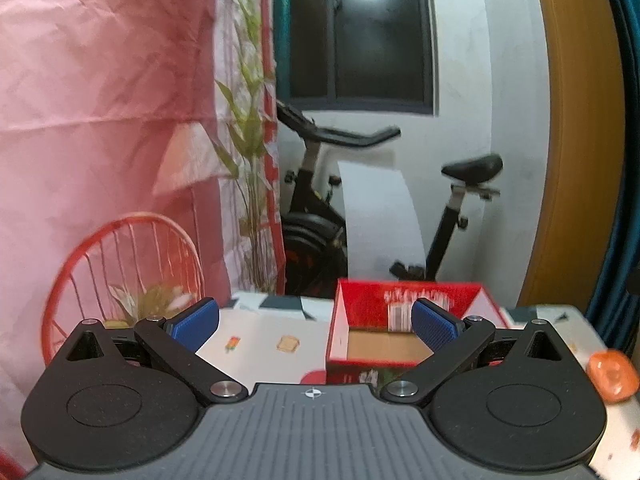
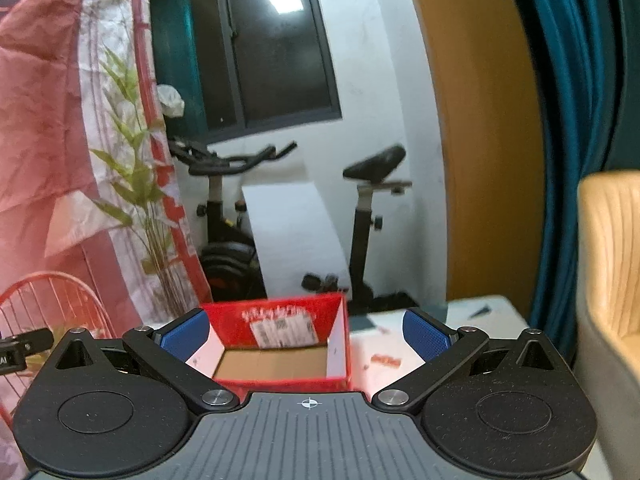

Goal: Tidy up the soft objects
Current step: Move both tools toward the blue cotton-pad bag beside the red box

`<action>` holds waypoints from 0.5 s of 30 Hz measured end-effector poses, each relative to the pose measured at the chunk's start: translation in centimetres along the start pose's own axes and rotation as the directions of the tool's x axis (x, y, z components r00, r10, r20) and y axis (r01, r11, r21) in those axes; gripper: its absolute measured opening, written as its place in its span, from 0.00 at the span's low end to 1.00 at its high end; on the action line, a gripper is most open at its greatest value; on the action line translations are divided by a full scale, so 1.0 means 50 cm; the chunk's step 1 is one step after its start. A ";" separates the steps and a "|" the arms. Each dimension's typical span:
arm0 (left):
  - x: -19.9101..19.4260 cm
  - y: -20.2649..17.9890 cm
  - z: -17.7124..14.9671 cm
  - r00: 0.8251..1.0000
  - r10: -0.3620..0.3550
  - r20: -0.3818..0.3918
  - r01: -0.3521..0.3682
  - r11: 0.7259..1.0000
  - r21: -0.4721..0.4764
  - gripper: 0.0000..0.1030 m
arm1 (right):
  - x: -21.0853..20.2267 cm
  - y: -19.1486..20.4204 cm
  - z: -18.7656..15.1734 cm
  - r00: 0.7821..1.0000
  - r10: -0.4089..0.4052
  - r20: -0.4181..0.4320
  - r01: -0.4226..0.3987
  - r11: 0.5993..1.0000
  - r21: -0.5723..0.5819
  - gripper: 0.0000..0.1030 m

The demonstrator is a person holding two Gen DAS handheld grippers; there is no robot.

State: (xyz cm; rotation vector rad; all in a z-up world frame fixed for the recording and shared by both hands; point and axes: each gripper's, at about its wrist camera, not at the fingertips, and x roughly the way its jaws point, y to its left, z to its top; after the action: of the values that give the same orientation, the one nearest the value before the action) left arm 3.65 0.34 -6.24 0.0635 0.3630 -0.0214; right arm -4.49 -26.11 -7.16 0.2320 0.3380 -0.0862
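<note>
Left gripper [image 1: 315, 322] spread wide, gripping nothing; right gripper [image 2: 306, 330] likewise wide and bare. Red box [image 1: 400, 300] open on the white table [image 1: 256, 340], dead ahead at 12 o'clock. Only from the left wrist — an orange soft object [image 1: 612, 376] at 3 o'clock. Only from the right wrist — a tan chair [image 2: 612, 260] at 3 o'clock. Box label too blurred to read.

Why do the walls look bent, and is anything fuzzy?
Left wrist view: fisheye curves the wooden panel; the orange soft object at the right edge is smeared. Right wrist view: the red box label is blurred, the window mirrors a ceiling lamp; the tongs look sharp.
</note>
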 end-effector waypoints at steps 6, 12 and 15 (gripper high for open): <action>0.071 -0.002 -0.060 0.995 -0.028 -0.091 0.029 1.000 0.008 1.00 | 0.093 0.005 -0.087 0.997 -0.015 -0.069 0.015 1.000 -0.003 1.00; 0.154 0.006 -0.133 0.974 -0.040 -0.223 0.030 0.998 -0.048 1.00 | 0.172 0.030 -0.163 0.981 0.004 -0.194 -0.011 0.999 -0.037 1.00; 0.174 0.005 -0.167 0.966 -0.039 -0.256 0.026 0.998 -0.051 0.99 | 0.196 0.035 -0.197 0.977 0.034 -0.211 -0.040 0.999 -0.026 1.00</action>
State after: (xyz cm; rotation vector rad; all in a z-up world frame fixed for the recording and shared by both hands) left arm 8.81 1.05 -17.09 0.0127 0.6237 -0.0373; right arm 1.82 -22.48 -19.15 0.2183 0.5456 -0.0199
